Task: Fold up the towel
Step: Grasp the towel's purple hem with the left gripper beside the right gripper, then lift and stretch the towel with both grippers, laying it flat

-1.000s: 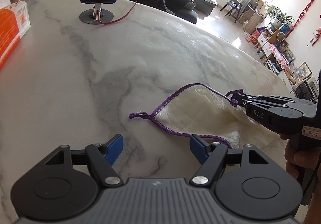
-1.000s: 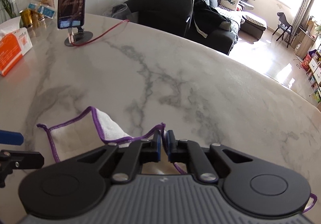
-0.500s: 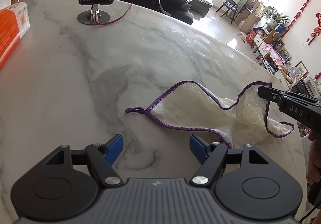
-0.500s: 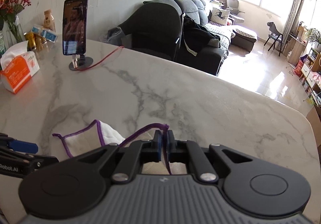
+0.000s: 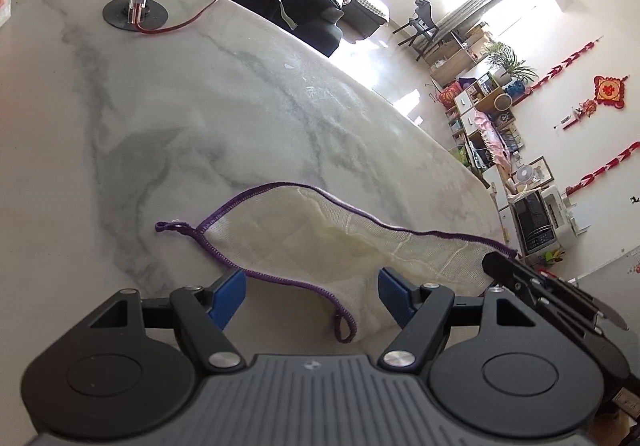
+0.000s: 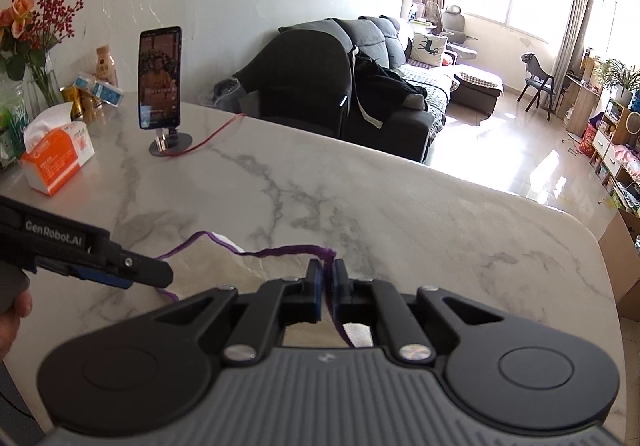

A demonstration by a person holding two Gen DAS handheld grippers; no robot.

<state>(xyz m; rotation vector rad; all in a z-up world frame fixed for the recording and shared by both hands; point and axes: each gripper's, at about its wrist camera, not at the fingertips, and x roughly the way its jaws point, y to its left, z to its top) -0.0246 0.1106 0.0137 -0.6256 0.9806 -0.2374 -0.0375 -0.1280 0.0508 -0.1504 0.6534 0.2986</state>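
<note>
Left hand-held gripper [image 5: 311, 294]: fingers spread wide, blue pads [image 5: 228, 296] well apart, nothing between them. It sits low over the near part of the surface [image 5: 200, 118], with the towel's near purple hem running across the gap between the pads; whether a pad touches the cloth cannot be told.

Right hand-held gripper [image 6: 327, 286]: fingers together, clamped on the purple-trimmed edge of the towel [image 6: 224, 266]. That end of the cloth is lifted off the surface; the hem hangs in a slack line from the pinch back toward the left gripper. In the left wrist view the right gripper [image 5: 508, 270] meets the towel [image 5: 320, 242] at its right end.

Towel: cream, purple binding, lying near the surface's near edge and toward its right side. Long axis runs left to right across the left wrist view. The left end lies flat with a small loop tag pointing left; the middle is rumpled, and a hem loop droops at the near side.

Room: the marble beyond the towel is bare up to the far edge. A phone on a stand [image 6: 160, 86] and a tissue box [image 6: 56, 158] sit at the far left, well apart from the cloth.
</note>
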